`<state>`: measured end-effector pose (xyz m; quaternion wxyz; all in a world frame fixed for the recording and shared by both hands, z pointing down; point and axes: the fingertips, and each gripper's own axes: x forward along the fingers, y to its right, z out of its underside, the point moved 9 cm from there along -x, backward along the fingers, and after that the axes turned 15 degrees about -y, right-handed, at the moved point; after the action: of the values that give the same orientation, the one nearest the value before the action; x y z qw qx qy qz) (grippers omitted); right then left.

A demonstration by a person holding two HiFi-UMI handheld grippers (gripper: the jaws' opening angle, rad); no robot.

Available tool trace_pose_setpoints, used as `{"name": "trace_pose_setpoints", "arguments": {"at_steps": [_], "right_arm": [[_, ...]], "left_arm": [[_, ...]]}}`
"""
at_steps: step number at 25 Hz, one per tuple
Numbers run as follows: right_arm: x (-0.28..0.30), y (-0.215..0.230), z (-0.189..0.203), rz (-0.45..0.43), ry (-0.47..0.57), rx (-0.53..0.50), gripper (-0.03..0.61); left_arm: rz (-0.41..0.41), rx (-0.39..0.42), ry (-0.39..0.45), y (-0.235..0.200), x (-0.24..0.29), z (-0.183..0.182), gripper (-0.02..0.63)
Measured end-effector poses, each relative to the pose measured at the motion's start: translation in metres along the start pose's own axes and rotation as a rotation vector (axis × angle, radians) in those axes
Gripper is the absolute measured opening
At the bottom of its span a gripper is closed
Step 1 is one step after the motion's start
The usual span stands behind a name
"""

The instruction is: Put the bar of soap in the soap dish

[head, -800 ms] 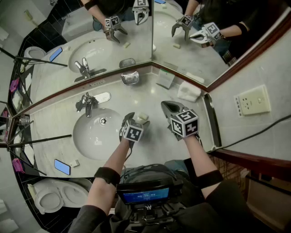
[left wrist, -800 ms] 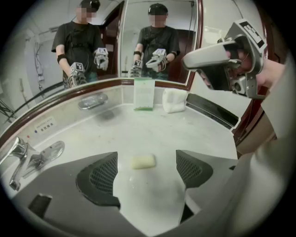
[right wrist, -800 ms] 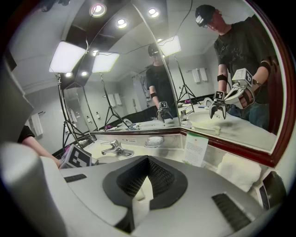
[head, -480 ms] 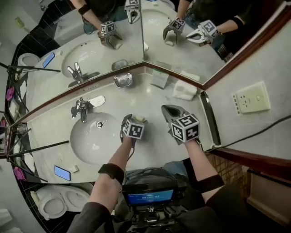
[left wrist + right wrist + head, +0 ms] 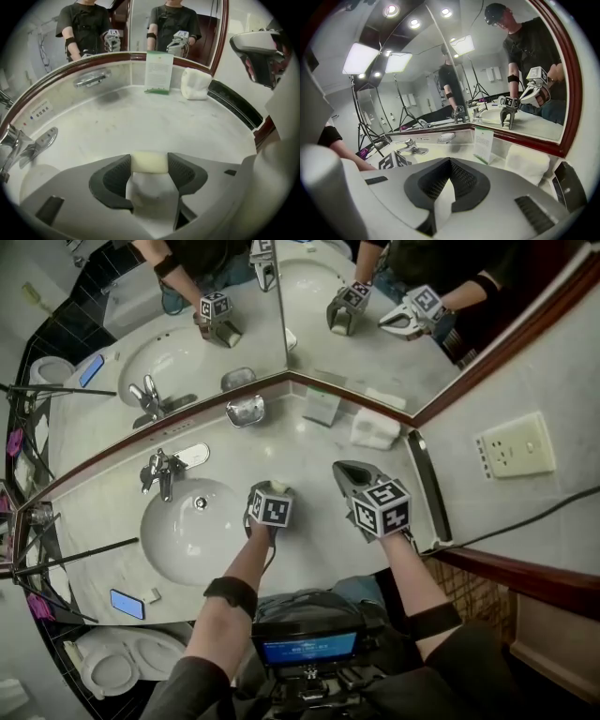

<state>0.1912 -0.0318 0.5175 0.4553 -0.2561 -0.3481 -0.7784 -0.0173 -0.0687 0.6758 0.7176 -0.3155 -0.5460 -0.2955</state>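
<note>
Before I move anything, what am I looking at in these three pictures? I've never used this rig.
No robot here: a person holds a two-jaw gripper in each hand. The head view looks down from a camera on the person's head; the other two views ride on the grippers and look along their jaws. The left gripper is closed on the bar of soap at the marble counter beside the sink. The right gripper is shut and empty. The metal soap dish sits by the mirror, with a card and folded towel to its right.
</note>
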Motion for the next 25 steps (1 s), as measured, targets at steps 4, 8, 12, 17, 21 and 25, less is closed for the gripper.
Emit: {"name": "trace_pose_setpoints", "arguments": {"at_steps": [4, 8, 12, 17, 21, 25], "right_arm": [[0.004, 0.0, -0.002, -0.006, -0.003, -0.006, 0.021], [0.01, -0.004, -0.005, -0.019, -0.008, -0.017, 0.021], [0.017, -0.012, -0.014, -0.038, -0.011, -0.04, 0.021], [0.027, -0.03, -0.034, -0.079, 0.005, -0.09, 0.021], [0.032, -0.05, -0.052, -0.13, 0.032, -0.12, 0.021], [0.039, -0.072, -0.064, -0.174, 0.045, -0.161, 0.021]], "left_arm": [[0.006, 0.001, 0.006, -0.002, -0.001, 0.0, 0.248], [0.004, 0.001, 0.059, -0.007, -0.012, -0.001, 0.247], [-0.016, 0.013, 0.196, -0.015, -0.049, -0.012, 0.247], [-0.035, 0.035, 0.454, -0.02, -0.128, -0.021, 0.247], [-0.095, 0.007, 0.614, -0.024, -0.184, -0.006, 0.247], [-0.159, -0.024, 0.674, -0.027, -0.219, 0.015, 0.247]]}}
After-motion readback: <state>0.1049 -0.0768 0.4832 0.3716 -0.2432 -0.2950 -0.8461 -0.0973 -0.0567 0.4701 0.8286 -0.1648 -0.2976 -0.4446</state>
